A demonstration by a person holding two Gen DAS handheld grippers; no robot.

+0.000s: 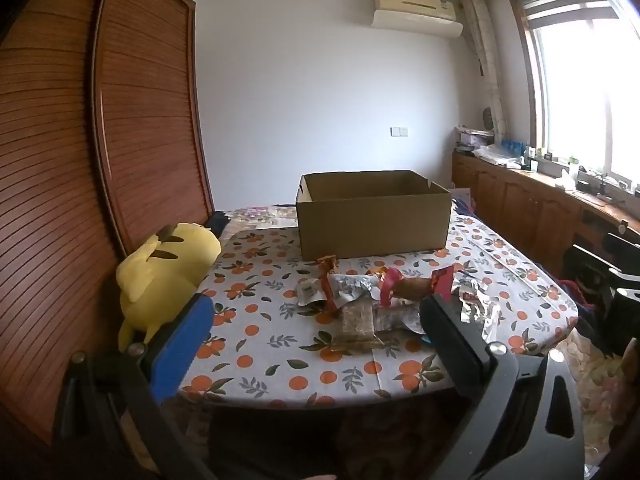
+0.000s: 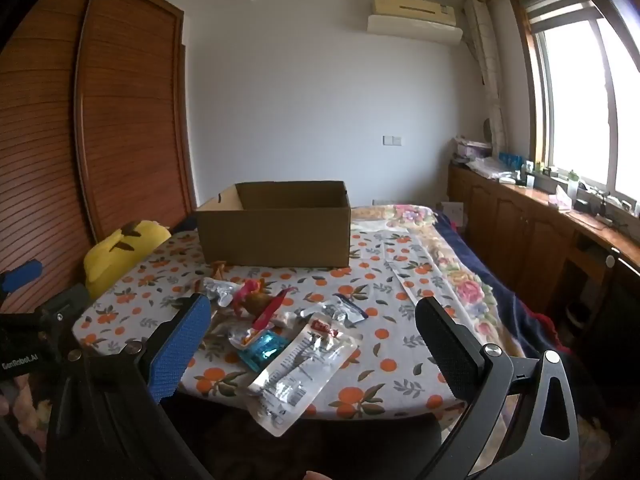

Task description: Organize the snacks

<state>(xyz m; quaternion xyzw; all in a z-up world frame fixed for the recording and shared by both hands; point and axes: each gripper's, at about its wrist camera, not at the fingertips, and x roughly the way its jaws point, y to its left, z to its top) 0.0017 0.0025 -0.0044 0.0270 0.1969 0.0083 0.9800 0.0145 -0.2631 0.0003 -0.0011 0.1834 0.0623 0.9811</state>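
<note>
— What is seen at the left?
— A yellow plush toy [image 1: 168, 276] is laid beside a wooden wardrobe [image 1: 132, 120].
— And higher up?
— An air conditioner [image 2: 414, 18] is mounted near the window [image 2: 580, 100].

Snack pile [image 2: 280, 332] on table [image 2: 400, 364], before box [image 2: 276, 232]; plush [image 1: 164, 276] left.

Cardboard box [image 1: 372, 220] interior hidden behind walls; snack packet [image 2: 302, 368] print too small to read.
</note>
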